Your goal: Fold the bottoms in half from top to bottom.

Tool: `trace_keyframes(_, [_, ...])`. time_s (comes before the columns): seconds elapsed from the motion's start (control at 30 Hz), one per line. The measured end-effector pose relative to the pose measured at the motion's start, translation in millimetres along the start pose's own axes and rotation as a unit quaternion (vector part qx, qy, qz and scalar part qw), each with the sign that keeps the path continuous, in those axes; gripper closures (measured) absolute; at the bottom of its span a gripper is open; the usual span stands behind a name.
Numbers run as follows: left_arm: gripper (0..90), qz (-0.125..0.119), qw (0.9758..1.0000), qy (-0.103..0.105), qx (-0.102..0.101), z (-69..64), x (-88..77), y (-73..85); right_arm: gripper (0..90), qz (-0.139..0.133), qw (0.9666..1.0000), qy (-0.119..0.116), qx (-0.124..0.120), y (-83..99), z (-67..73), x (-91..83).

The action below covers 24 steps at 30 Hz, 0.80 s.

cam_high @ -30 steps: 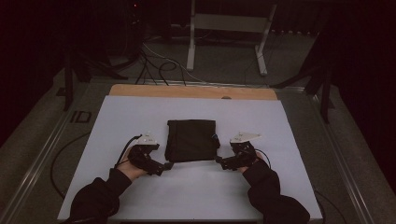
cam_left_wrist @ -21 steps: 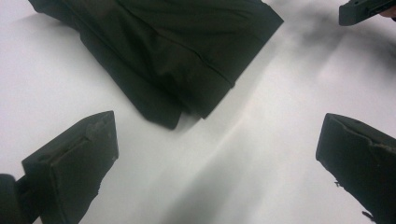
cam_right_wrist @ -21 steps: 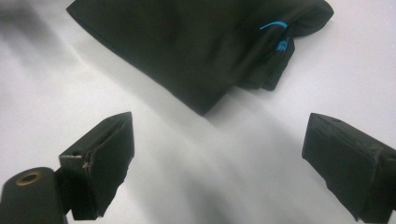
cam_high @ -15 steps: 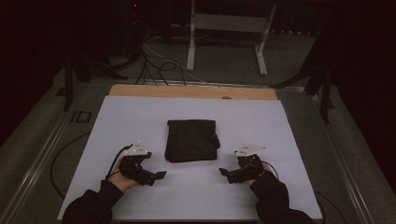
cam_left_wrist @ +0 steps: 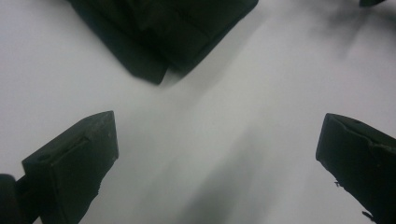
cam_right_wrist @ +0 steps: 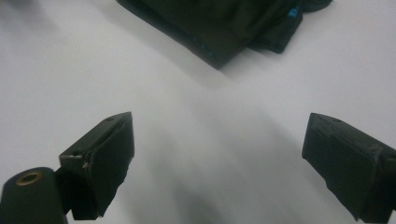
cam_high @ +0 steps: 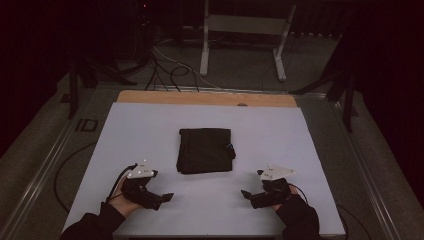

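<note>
A: Your left hand-held gripper [cam_high: 168, 197] and right hand-held gripper [cam_high: 246, 193] both stand wide open, holding nothing, near the worktop's [cam_high: 300, 150] front edge.

B: And the cloth [cam_high: 205, 150]?

A: Folded square mid-worktop, apart from both. The folding looks done; little seems left.

No readable text or labels
</note>
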<state>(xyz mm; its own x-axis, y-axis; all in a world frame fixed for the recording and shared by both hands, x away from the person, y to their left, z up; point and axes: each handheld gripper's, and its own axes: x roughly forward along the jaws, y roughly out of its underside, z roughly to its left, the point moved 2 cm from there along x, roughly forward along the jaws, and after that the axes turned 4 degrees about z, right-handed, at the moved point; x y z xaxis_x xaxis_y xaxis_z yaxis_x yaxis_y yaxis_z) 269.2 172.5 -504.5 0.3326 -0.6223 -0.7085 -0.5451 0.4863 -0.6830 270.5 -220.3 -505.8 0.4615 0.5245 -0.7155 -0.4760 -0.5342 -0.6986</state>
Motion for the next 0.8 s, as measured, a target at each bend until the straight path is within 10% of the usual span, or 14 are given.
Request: trace_keyframes(0.8, [0.0,-0.016,0.9997,0.002,-0.017,-1.9,-15.8,17.9,9.7,-0.001,0.9998,0.006,0.018,33.9,-13.4,-31.1])
